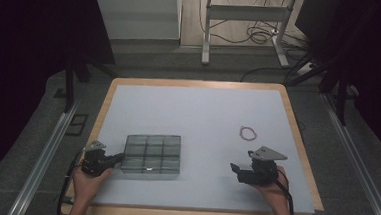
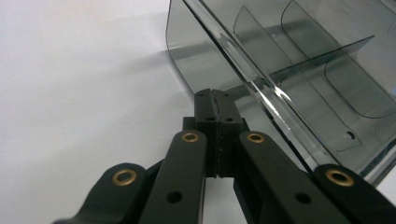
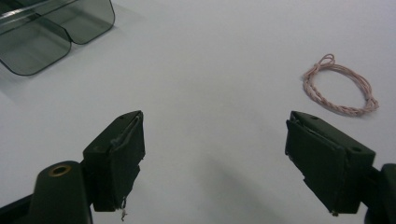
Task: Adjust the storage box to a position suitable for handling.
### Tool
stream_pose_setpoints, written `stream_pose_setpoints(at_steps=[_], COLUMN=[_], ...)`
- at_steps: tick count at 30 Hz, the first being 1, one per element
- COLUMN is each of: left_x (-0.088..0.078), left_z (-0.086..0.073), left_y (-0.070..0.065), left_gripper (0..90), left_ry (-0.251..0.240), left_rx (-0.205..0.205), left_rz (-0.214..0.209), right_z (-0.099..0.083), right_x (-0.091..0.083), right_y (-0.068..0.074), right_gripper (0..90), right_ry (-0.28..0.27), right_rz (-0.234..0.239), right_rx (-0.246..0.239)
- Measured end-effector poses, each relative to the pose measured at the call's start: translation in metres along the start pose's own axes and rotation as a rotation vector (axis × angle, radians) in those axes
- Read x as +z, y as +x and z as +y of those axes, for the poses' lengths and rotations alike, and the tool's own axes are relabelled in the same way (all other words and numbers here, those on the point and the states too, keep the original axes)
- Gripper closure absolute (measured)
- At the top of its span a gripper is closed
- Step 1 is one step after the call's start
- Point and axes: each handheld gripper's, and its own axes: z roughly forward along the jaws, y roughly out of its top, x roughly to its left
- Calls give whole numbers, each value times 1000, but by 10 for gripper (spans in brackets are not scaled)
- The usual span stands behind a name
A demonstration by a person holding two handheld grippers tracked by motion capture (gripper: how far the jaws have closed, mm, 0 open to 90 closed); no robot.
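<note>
A smoky clear plastic box (image 1: pixel 152 154) with a grid of several compartments sits on the white table top (image 1: pixel 203 113), near the front left. My left gripper (image 1: pixel 120 157) lies at the box's left side. In the left gripper view its jaws are pressed together, and the left gripper (image 2: pixel 217 100) tip rests against the outside of the box (image 2: pixel 303 56) wall, just under the rim, with nothing between the jaws. My right gripper (image 1: pixel 241 160) is at the front right with its jaws wide apart over bare table. A loop of twisted pink cord (image 1: pixel 248 133) lies beyond it. In the right gripper view the right gripper (image 3: pixel 215 140) is empty, the cord (image 3: pixel 340 86) is at upper right and the box (image 3: pixel 46 28) corner at upper left.
The table has a wooden border (image 1: pixel 195 82). Beyond its far edge stand a metal desk frame (image 1: pixel 244 13) and loose cables (image 1: pixel 263 34) on the floor. Metal rails (image 1: pixel 45 153) run along both sides of the table.
</note>
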Motion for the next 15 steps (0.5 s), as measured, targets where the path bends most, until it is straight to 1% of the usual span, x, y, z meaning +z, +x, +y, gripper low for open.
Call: stream_pose_setpoints(at_steps=[1, 2, 8, 9, 12, 15], left_x=[3, 4, 9, 11, 13, 15], left_z=[0, 1, 3, 5, 6, 7], left_y=[-3, -4, -9, -10, -13, -16], left_gripper=[900, 900, 900, 900, 900, 900], left_ry=[10, 10, 12, 14, 19, 24], left_rx=[8, 9, 8, 8, 13, 19], left_rz=[5, 4, 5, -3, -6, -10], right_z=[0, 0, 1, 1, 1, 1], right_x=[-2, -2, -6, -8, -9, -9], right_y=[-1, -1, -4, -5, -6, -6], right_gripper=[190, 189, 189, 190, 190, 190], right_ry=[-7, -10, -28, -32, -40, -44], right_rz=[-1, -1, -3, -7, -19, -21], right_rx=[5, 6, 13, 18, 25, 29])
